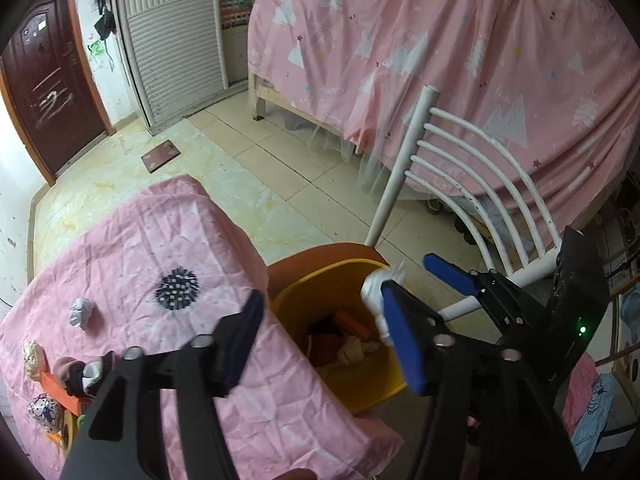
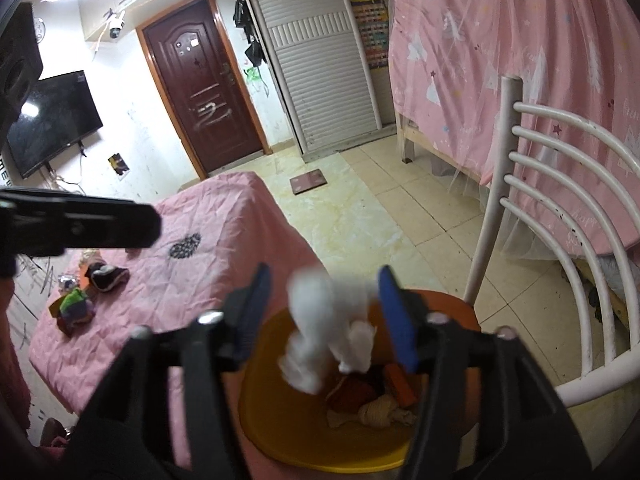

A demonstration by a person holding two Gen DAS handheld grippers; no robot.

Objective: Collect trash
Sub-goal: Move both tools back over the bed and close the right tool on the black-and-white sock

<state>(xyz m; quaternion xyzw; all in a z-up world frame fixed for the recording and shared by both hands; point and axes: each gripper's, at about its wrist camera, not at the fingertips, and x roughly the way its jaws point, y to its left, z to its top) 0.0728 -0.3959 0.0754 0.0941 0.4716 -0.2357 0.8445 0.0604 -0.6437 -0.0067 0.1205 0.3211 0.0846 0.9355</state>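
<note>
A yellow bin (image 1: 362,394) stands on an orange chair seat (image 1: 320,256) beside the pink-covered table (image 1: 168,240); it holds several scraps. My right gripper (image 2: 322,316) is open above the bin (image 2: 320,452), and a blurred white tissue wad (image 2: 328,324) hangs between its spread fingers, seemingly loose. The wad also shows in the left wrist view (image 1: 376,292) beside the right gripper's blue fingers (image 1: 450,274). My left gripper (image 1: 324,344) is open and empty over the table edge and bin. A crumpled paper ball (image 1: 81,313) lies on the table.
More clutter sits at the table's near left: a dark sock (image 2: 107,275), a green-purple cloth (image 2: 74,306), wrappers (image 1: 42,410). A white metal chair back (image 2: 560,216) rises right of the bin. A pink-curtained bed (image 1: 460,60) stands behind. A small mat (image 1: 161,155) lies on the tiled floor.
</note>
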